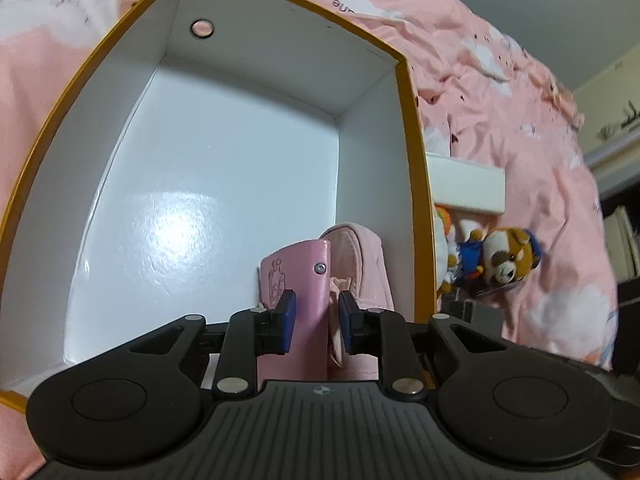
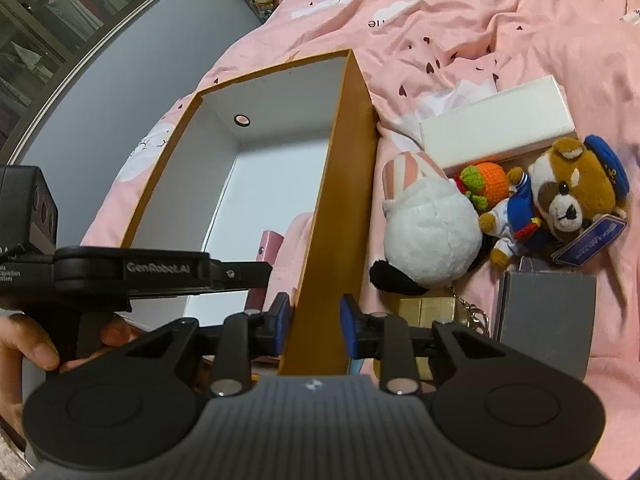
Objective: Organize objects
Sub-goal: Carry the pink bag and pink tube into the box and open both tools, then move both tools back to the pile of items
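Observation:
An open orange box with a white inside [image 1: 224, 184] lies on the pink bed; it also shows in the right wrist view [image 2: 340, 184]. My left gripper [image 1: 314, 322] is inside the box, its jaws around a pink wallet [image 1: 298, 276] that stands on the box floor against the right wall, with a paler pink pouch [image 1: 360, 256] beside it. My right gripper [image 2: 314, 328] straddles the box's near right wall, jaws apart, touching it only loosely. The left gripper's body [image 2: 160, 272] shows in the right wrist view.
Right of the box lie a white plush [image 2: 428, 232], a brown bear plush in a blue cap [image 2: 568, 188], an orange crochet toy [image 2: 492, 180], a white box [image 2: 496, 128], a grey box [image 2: 548, 320] and a gold box with a key chain [image 2: 428, 308].

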`<act>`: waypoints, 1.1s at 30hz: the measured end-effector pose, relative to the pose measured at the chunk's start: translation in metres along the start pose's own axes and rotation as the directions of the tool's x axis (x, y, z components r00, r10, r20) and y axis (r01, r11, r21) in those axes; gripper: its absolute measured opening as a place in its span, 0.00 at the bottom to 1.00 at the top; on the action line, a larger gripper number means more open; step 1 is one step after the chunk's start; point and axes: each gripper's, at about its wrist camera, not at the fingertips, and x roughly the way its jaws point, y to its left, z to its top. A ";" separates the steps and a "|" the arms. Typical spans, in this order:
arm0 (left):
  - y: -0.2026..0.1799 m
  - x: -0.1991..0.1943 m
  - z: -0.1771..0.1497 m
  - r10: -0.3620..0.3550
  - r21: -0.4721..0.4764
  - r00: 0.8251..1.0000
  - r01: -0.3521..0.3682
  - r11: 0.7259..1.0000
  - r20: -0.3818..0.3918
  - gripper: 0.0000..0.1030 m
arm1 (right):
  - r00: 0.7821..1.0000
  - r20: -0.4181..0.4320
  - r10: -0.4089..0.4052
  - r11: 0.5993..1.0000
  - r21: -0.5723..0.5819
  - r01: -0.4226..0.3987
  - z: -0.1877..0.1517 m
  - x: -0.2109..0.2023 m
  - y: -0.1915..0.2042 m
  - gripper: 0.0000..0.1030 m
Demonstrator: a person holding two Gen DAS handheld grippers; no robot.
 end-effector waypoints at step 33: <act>-0.016 -0.009 -0.010 0.027 0.136 0.999 -0.032 0.990 0.038 0.33 | 1.000 -0.014 -0.012 1.000 0.021 0.012 -0.004 0.000 -0.007 0.34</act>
